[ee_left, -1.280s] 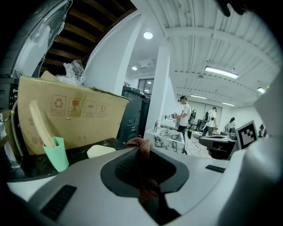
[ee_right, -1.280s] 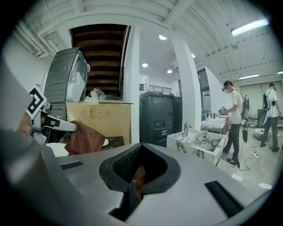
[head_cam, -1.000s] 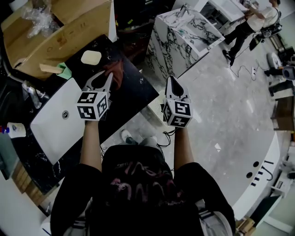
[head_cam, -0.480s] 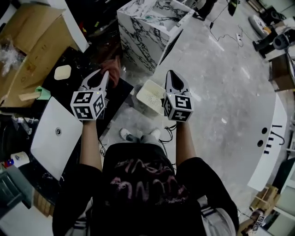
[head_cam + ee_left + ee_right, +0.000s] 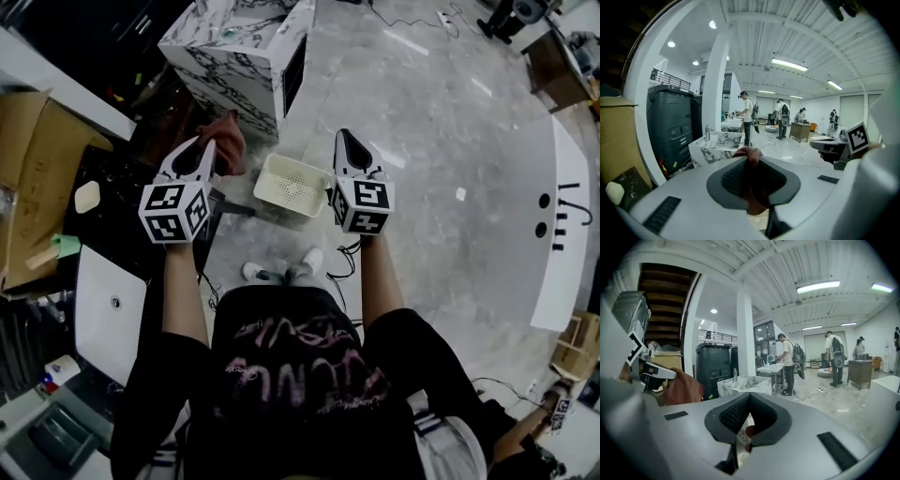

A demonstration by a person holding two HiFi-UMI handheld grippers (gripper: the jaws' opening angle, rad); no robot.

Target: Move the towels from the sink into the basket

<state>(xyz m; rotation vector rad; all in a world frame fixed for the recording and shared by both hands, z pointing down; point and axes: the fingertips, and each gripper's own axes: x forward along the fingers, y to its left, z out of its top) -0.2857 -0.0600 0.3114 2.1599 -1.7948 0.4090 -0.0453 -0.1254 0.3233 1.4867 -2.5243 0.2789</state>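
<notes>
Both grippers have swung rightward off the black counter (image 5: 117, 183) over the last second. The white basket (image 5: 292, 185), then half hidden behind the right gripper (image 5: 343, 136), now lies in plain sight between the two.

Grey polished floor (image 5: 441, 150) fills the right and far parts of the head view. The person (image 5: 291, 375), in a black shirt with pink print, stands at the near edge with both forearms stretched out. At far left stands a marble-patterned cabinet (image 5: 234, 56). The counter runs along the person's left, with a cardboard box (image 5: 23, 187) at its left side. The white sink (image 5: 108, 314) is set into the counter's near part, its drain showing. The basket sits mouth up on the floor, just right of the counter's end and on the near side of the cabinet.

The left gripper (image 5: 210, 143) is clamped on a reddish-brown towel (image 5: 225, 141). In the left gripper view the cloth bunches over the jaw tips and hangs down between the pads, with the basket's mesh showing beneath. In the head view the towel hangs left of the basket's far-left corner and a little beyond it, not over its mouth. The right gripper's jaws meet at their tips, holding nothing, and it hovers just right of the basket. A pale soap bar (image 5: 87, 196) lies on the counter near the box.
</notes>
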